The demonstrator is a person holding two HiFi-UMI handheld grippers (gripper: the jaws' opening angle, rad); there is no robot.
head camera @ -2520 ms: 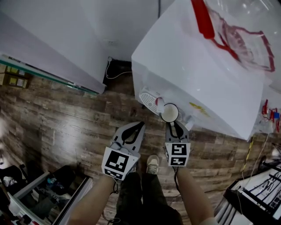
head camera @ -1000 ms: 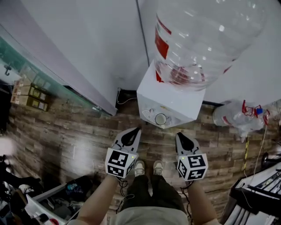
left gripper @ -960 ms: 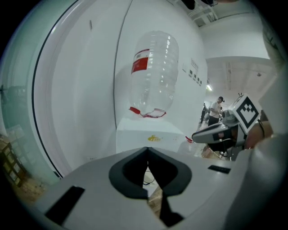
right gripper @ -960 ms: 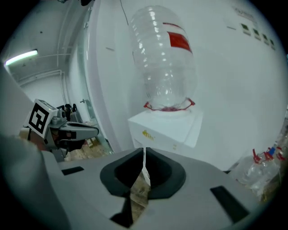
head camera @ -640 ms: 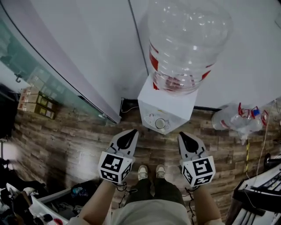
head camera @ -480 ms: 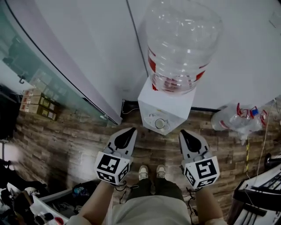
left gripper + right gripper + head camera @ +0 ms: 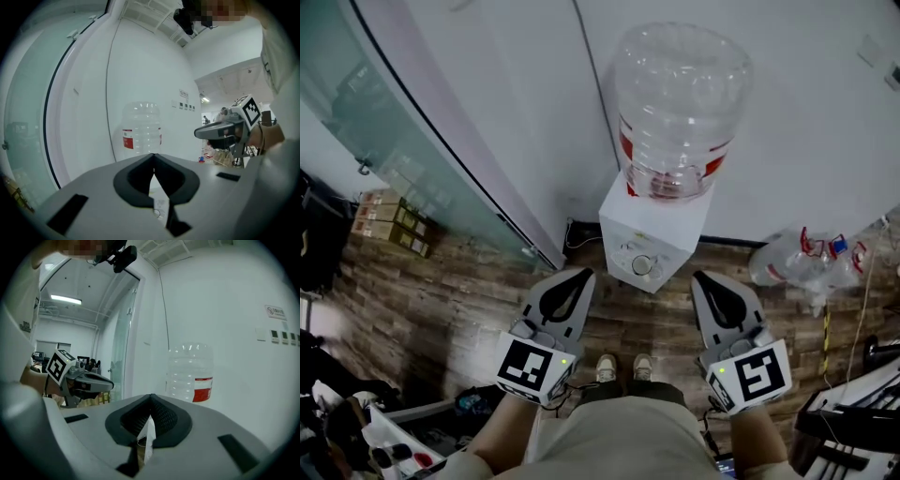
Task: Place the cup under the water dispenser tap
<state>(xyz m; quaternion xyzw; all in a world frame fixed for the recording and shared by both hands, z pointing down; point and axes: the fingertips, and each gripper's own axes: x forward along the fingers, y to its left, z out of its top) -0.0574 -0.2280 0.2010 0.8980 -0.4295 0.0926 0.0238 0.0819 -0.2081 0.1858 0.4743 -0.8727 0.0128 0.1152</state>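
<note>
Cup (image 7: pixel 642 266) — small, pale, on front ledge of water dispenser (image 7: pixel 661 220), below bottle (image 7: pixel 675 103). Left hand-held gripper (image 7: pixel 579 277), right hand-held gripper (image 7: pixel 705 279): both closed, empty, apart from cup. Risk: cup off-centre under tap — stream misses; light cup tips.

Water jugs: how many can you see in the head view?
2. The upturned jug sits atop the dispenser; the second jug lies on the floor to its right. Others may hide behind it.

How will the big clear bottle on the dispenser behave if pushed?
The bottle shows no water line, so it is probably light. It stands neck-down on the narrow dispenser, so it may rock. Its ribbed plastic likely flexes slightly.
</note>
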